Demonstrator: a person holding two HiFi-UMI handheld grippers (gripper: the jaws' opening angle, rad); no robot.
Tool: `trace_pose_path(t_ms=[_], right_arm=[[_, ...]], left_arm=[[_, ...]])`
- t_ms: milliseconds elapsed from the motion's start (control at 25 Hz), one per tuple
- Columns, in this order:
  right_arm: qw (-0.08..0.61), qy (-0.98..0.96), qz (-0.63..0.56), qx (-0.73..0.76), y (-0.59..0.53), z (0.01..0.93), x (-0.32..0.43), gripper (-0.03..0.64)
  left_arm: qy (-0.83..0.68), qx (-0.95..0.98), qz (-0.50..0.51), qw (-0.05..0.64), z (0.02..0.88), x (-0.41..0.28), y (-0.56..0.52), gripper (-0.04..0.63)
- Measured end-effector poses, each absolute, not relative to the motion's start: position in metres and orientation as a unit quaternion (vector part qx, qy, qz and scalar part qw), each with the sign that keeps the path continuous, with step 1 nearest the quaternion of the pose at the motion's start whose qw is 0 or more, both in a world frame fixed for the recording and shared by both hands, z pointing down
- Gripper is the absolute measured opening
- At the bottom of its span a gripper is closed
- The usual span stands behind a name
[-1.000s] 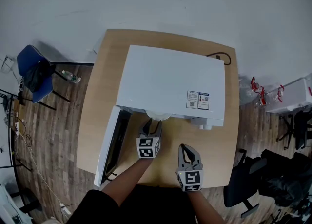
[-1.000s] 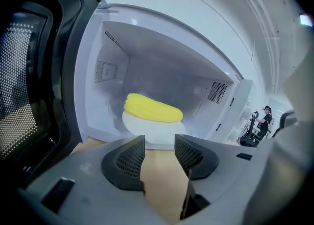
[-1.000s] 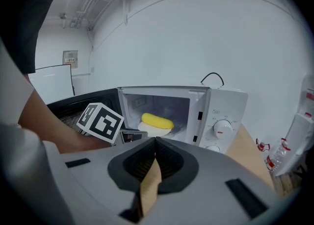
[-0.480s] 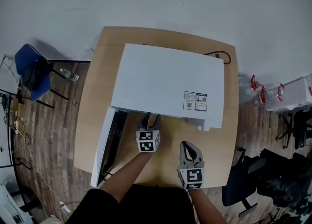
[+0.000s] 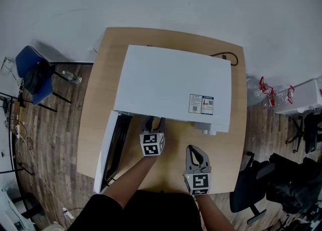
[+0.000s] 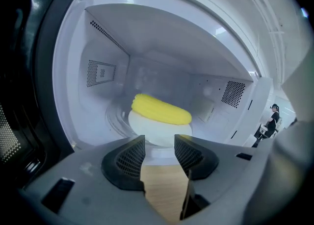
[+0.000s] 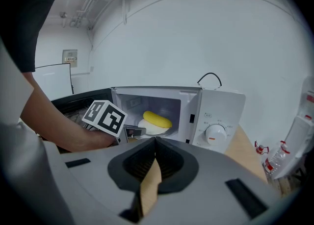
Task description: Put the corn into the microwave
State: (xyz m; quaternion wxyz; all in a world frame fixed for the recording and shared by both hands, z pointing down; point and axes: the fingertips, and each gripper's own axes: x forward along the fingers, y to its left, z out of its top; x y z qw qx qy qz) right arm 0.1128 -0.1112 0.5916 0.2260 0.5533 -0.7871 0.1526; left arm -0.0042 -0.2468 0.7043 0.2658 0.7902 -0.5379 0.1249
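Now, my left claw (image 6: pixel 159 143) sits at the mouth of the microwave (image 5: pixel 171 81), jaws a moderate way apart with only bare worktop (image 5: pixel 98 104) showing between them, so it holds nothing. My right claw (image 7: pixel 155 144) hangs back over the worktop, well short of the oven, jaws closed together and empty.

Just beyond the left fingertips the corn (image 6: pixel 161 110) lies on a white plate (image 6: pixel 147 128), which rests on the turntable inside the cavity. So the corn looks to be in place, and I judge the step in hand to be getting the claw clear and shutting the door (image 5: pixel 111 149), which stands swung open at the left.

To do that well, I would draw the left claw straight back and level, without lifting into the cavity roof or nudging the plate rim, then keep it off the door's swing.

The corn lies flat, its long axis running across the cavity from side wall to side wall, tilted slightly down to the right in the left gripper view. Which end is the tip I cannot tell.
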Motion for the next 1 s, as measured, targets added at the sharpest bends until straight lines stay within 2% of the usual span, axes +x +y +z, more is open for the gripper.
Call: trace_pose_path(t_ms=[280,1000], right_arm=[[0.220,-0.789,0.160,0.550,-0.105,0.593,0.111,0.060],[0.222,-0.785,0.169,0.554,-0.105,0.600,0.129,0.058]], left_arm=[[-0.518,0.806,0.157,0.238,0.706,0.011,-0.231,0.187],[-0.548,0.780,0.181,0.244,0.713,0.009,-0.247,0.187]])
